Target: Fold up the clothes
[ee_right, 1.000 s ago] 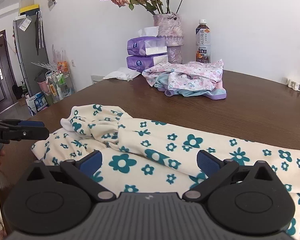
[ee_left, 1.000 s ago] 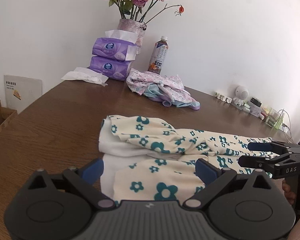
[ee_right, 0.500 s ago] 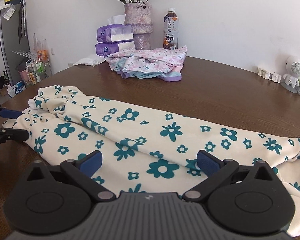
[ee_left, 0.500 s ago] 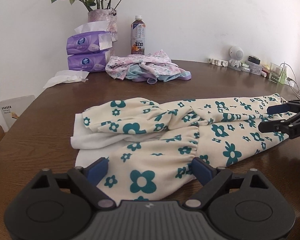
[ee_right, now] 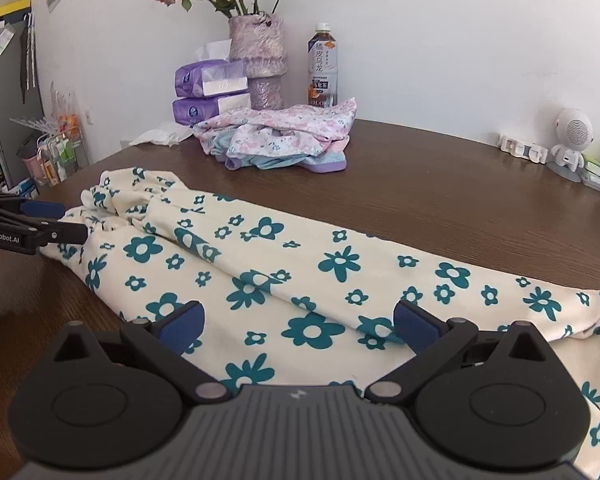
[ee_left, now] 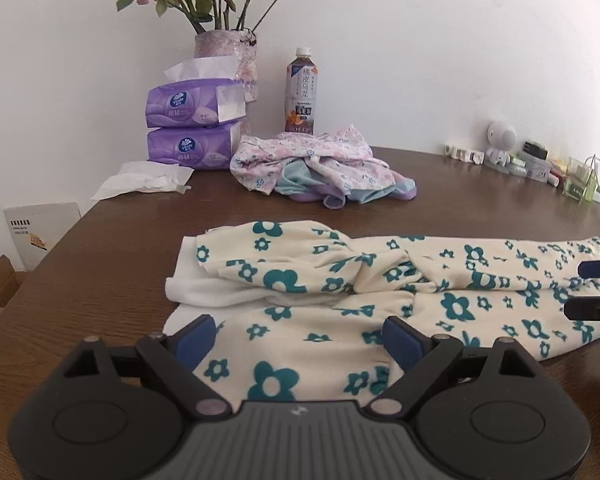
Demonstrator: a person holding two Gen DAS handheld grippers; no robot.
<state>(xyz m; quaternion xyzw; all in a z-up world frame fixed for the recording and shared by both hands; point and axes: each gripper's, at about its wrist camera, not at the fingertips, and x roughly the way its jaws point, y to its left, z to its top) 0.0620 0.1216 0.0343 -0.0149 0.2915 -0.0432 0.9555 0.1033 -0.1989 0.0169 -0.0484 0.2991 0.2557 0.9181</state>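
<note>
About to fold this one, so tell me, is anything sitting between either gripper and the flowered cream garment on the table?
Nothing visible. The flowered garment lies right under the open jaws of the left gripper and the right gripper. The pink clothes pile, bottle and tissue packs sit farther back.

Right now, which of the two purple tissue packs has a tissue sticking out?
The top tissue pack: a white tissue pokes up from its opening. The bottom tissue pack, which it sits on, shows none sticking out.
</note>
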